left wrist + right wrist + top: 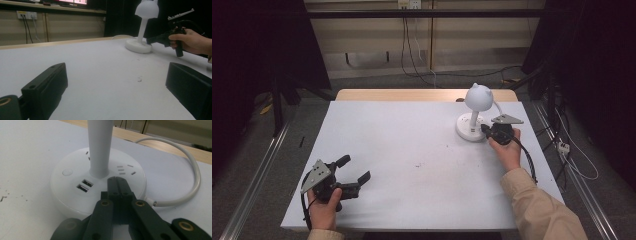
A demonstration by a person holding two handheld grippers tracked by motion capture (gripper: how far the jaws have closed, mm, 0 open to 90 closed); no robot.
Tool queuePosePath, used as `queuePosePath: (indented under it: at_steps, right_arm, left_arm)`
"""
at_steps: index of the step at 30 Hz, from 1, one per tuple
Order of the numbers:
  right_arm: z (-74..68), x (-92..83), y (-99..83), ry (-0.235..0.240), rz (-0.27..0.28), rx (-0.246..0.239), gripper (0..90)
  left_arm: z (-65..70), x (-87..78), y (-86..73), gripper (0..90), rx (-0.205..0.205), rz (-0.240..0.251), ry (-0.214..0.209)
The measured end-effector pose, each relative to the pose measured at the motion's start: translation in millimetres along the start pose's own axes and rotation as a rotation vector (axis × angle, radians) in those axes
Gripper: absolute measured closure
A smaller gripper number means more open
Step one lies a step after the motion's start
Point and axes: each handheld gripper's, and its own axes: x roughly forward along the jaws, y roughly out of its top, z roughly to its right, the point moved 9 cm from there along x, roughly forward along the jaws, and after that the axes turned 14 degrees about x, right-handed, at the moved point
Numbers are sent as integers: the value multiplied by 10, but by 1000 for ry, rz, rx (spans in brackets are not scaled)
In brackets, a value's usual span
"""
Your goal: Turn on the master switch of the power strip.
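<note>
Work in hand: the right tongs [117, 181] reach onto the round base [75, 195] of a white desk lamp [476, 112], apparently to press a control there; judged from the pose alone
Lamp's place: far right part of the bench [412, 165], near its back edge; rounded head [478, 96] with two small ears above a straight stem [100, 147]; white cable [190, 170] looping off behind the base
Right tongs: pressed together, nothing between the jaws; tips over the top of the base just in front of the stem, between the two USB ports [84, 185] and a group of socket slots [125, 168]; whether they touch the surface I cannot tell
Left tongs: spread wide, holding nothing [354, 175]; resting low at the near left of the bench, well apart from the lamp
Likely target: the small round button [67, 172] left of the stem on the base; this is a guess
Doing it well: keep the jaws closed so they act as one blunt tip; slide left past the ports; press straight down, gently, so the light base does not skid or tip
Risk: a sideways push against the stem could topple the lamp; catching a port would do nothing useful
</note>
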Motion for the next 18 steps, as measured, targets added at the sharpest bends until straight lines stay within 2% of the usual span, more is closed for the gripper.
queuePosePath:
  at_steps: [8,18]
  right_arm:
    - [-11,-11,13,-14,-4,-17,900]
    - [-11,-20,35,-16,9,5,900]
  left_arm:
    - [-18,-19,19,36,-8,12,12]
    - [-14,-15,16,36,-6,10,12]
